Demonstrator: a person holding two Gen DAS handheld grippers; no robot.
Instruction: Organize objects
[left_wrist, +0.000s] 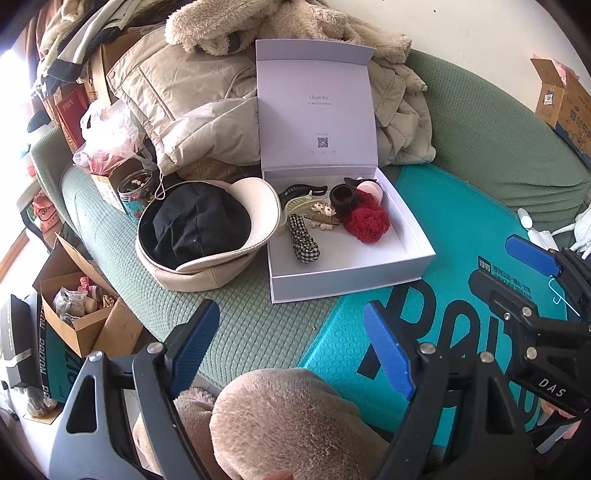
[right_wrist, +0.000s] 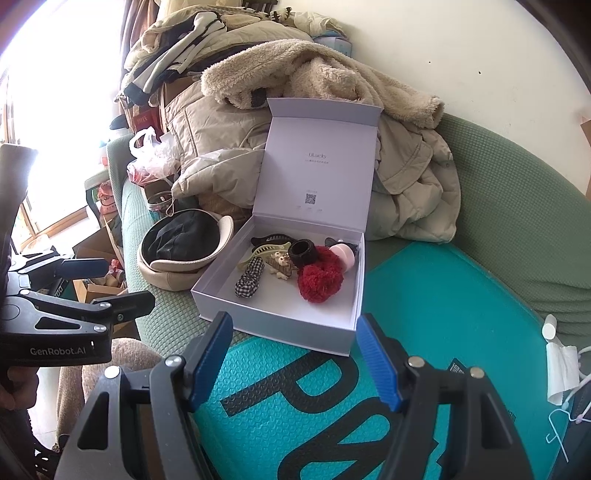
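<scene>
While both tongs, left (left_wrist: 291, 347) and right (right_wrist: 293, 360), gape empty, the white cardboard box (right_wrist: 295, 325) sits on a green quilted sofa (left_wrist: 240, 314); only the left view shows floor cartons (left_wrist: 88, 325).

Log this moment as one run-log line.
left gripper: open, empty | right gripper: open, empty | white box: lid up, holds red scrunchie, checkered hair clip | hat: beside box

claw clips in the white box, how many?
3, maybe more hidden. Black claw clip near the box's hinge side, cream claw clip just in front of it, another black claw clip behind the pink item.
</scene>
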